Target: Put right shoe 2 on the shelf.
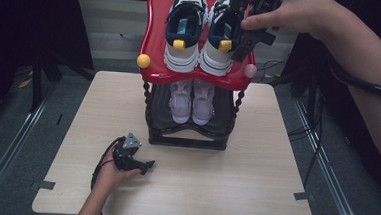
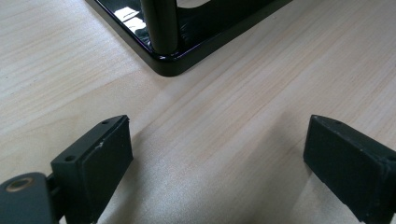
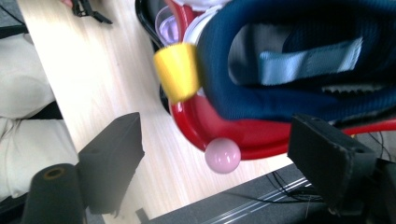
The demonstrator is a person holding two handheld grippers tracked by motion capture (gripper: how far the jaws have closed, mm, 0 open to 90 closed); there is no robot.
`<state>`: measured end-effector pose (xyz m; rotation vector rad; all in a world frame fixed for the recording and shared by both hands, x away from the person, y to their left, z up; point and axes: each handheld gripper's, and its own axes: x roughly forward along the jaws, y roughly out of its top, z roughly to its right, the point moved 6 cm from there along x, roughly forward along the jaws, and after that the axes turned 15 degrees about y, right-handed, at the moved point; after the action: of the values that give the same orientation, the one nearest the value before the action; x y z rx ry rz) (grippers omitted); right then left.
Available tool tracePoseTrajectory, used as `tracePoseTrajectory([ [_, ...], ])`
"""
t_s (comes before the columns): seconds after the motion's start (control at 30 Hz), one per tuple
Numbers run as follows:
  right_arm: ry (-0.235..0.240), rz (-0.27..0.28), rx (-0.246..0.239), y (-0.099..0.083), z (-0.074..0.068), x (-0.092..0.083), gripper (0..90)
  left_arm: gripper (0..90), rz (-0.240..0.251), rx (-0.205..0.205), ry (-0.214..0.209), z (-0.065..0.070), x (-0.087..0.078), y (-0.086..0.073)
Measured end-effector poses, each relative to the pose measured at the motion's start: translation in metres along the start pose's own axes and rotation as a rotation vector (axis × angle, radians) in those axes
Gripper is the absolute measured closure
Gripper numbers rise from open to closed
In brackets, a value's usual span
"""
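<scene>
Right gripper [image 1: 243, 28] released beside the navy-and-white sneakers

I see my right jaws spread apart, clear of the right navy-and-white sneaker [image 1: 221, 39] on the red plastic top shelf [image 1: 154, 45]; my left gripper [image 1: 134, 160] rests agape near the desk's front-left.

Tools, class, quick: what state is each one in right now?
Left tool: open, holding nothing, low over the table.
Right tool: open, holding nothing, beside the navy sneaker on the red shelf.

We carry a black two-jaw gripper in each hand; the left gripper [image 1: 134, 159] bears a grey three-cornered plate. Black cables trail from both. Our fingers [image 2: 100, 158] are flat black blocks with small screw holes.
</scene>
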<state>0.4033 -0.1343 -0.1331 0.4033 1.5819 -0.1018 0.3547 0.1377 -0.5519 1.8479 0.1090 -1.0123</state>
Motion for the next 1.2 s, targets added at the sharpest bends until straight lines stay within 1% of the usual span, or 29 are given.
tracePoseTrajectory([
  [0.03,0.012,-0.004,-0.003,-0.003,-0.001,0.000,16.0,7.5,0.000,-0.001,0.000,0.000,0.000,0.000],
  [0.1,0.020,-0.012,0.000,-0.005,-0.001,0.000,16.0,7.5,0.000,0.000,0.000,0.000,0.000,0.000],
  [0.13,0.020,-0.012,0.000,-0.005,-0.001,0.000,16.0,7.5,0.000,0.000,0.000,0.000,0.000,0.000],
  [0.17,0.019,-0.025,-0.002,-0.007,-0.002,0.001,16.0,7.5,0.000,0.000,0.000,0.000,0.000,0.000],
  [0.27,0.022,-0.026,-0.001,-0.008,-0.003,0.002,16.0,7.5,0.000,0.000,0.000,0.000,0.000,0.000],
  [0.4,0.040,-0.044,-0.005,-0.014,-0.006,0.004,16.5,7.5,0.000,0.000,0.000,0.000,0.000,0.000],
  [0.43,0.041,-0.040,0.003,-0.015,-0.006,0.004,16.5,7.5,0.000,0.000,0.000,0.000,0.000,0.000],
  [0.47,0.040,-0.042,-0.004,-0.016,-0.006,0.004,16.6,7.5,0.000,-0.003,-0.002,0.000,0.000,0.000],
  [0.5,0.045,-0.036,0.005,-0.017,-0.008,0.004,16.8,7.5,-0.001,-0.002,-0.002,0.000,0.000,0.000],
  [0.53,0.047,-0.038,-0.001,-0.018,-0.008,0.003,16.8,7.5,-0.001,-0.002,-0.002,0.000,0.000,0.000],
  [0.63,0.049,-0.036,0.002,-0.020,-0.010,0.003,16.9,7.5,-0.003,-0.003,-0.002,0.000,0.000,0.000],
  [0.67,0.052,-0.055,0.005,-0.024,-0.012,0.004,17.0,7.4,-0.003,-0.004,-0.003,0.000,0.000,0.000],
  [0.7,0.055,-0.059,0.006,-0.025,-0.013,0.004,17.0,7.5,-0.002,-0.004,-0.002,0.000,0.000,0.000],
  [0.87,0.061,-0.065,0.010,-0.031,-0.017,0.006,17.4,7.5,-0.003,0.001,0.001,0.000,-0.001,-0.001],
  [0.9,0.057,-0.060,0.010,-0.032,-0.017,0.007,17.4,7.5,-0.002,0.002,0.002,0.000,-0.001,-0.001],
  [1.0,0.067,-0.057,0.013,-0.035,-0.020,0.008,17.4,7.4,-0.003,0.001,0.001,0.000,-0.001,-0.001],
  [1.1,0.066,-0.063,0.018,-0.039,-0.020,0.008,17.4,7.4,-0.002,0.002,0.002,0.000,-0.001,-0.001],
  [1.13,0.067,-0.076,0.026,-0.043,-0.020,0.010,17.4,7.4,-0.004,0.001,0.001,0.000,-0.001,-0.001],
  [1.2,0.066,-0.068,0.026,-0.044,-0.020,0.012,17.4,7.5,-0.002,0.002,0.002,0.000,-0.001,-0.001],
])
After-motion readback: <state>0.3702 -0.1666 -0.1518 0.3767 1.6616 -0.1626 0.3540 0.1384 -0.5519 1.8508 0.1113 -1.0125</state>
